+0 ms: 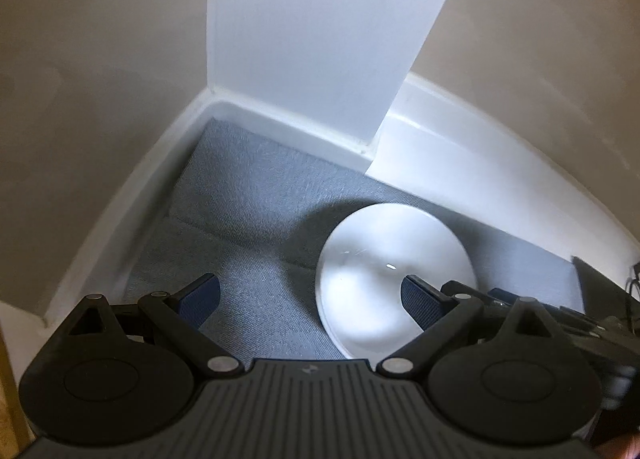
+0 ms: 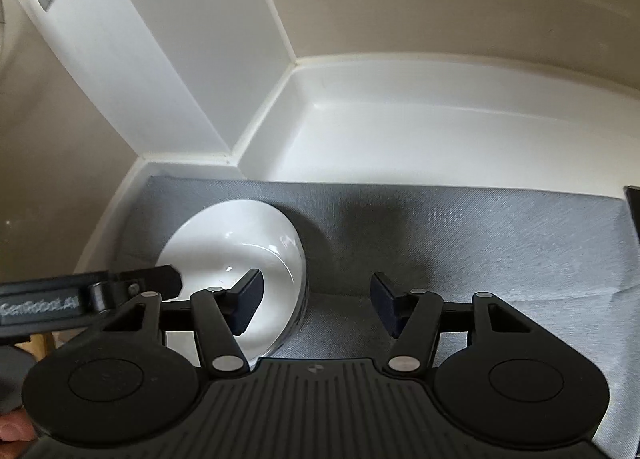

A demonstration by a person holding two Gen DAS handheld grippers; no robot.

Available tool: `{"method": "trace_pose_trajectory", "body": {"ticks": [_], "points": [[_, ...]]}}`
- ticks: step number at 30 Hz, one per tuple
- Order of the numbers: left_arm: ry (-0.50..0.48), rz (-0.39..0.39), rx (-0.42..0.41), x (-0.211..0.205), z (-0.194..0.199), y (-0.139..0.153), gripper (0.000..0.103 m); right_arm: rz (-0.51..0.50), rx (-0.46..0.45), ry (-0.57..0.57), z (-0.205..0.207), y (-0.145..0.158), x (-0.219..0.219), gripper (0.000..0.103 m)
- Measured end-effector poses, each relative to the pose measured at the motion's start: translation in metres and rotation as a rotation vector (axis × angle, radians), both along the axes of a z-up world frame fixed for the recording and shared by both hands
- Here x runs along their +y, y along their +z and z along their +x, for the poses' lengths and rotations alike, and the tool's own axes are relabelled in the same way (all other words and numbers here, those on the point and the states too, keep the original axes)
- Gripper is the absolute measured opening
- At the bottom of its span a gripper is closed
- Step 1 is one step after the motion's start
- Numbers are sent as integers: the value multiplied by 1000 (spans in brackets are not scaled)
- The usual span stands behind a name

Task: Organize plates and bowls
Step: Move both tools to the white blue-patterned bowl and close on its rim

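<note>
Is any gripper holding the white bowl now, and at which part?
Nothing is held. The bowl lies on the grey mat; both the left gripper and the right gripper are open.

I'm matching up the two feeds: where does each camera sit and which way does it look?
Left wrist: on the left hand-held gripper, tilted down at the white bowl on the grey mat in a wall corner; its open fingers show.
Right wrist: on the right hand-held gripper, tilted down at the bowl and mat; its open fingers, the left hand-held gripper and a fingertip show.
Shared: bowl, mat, white column.
</note>
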State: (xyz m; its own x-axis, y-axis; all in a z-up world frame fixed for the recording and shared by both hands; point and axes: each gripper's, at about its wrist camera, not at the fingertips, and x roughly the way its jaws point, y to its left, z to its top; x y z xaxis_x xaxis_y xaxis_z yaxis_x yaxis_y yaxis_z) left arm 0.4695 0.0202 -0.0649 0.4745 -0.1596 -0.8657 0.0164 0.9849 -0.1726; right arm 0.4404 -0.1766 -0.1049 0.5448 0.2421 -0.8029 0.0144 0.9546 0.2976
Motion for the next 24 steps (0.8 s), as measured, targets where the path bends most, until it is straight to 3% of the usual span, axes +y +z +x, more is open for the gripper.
{"method": "trace_pose_trajectory", "body": {"ticks": [10, 13, 14, 17, 19, 20, 21, 24], "points": [[22, 32, 50, -5, 18, -22, 99, -35, 39, 17, 16, -20, 4, 54], [24, 41, 71, -5, 21, -26, 97, -33, 52, 25, 19, -27, 7, 45], [22, 39, 82, -5, 22, -28, 91, -30, 56, 28, 22, -28, 9, 42], [11, 12, 123, -4, 25, -35, 57, -24, 51, 46, 24, -30, 12, 32], [-1, -12, 111, -3, 24, -33, 41, -23, 44, 73, 23, -28, 14, 23], [-18, -39, 119, -3, 24, -32, 21, -24, 39, 90, 23, -28, 17, 17], [-31, -60, 134, -3, 25, -31, 12, -26, 35, 103, 23, -27, 19, 13], [-49, -37, 121, -6, 21, -28, 12, -47, 34, 112, 22, -25, 24, 12]]}}
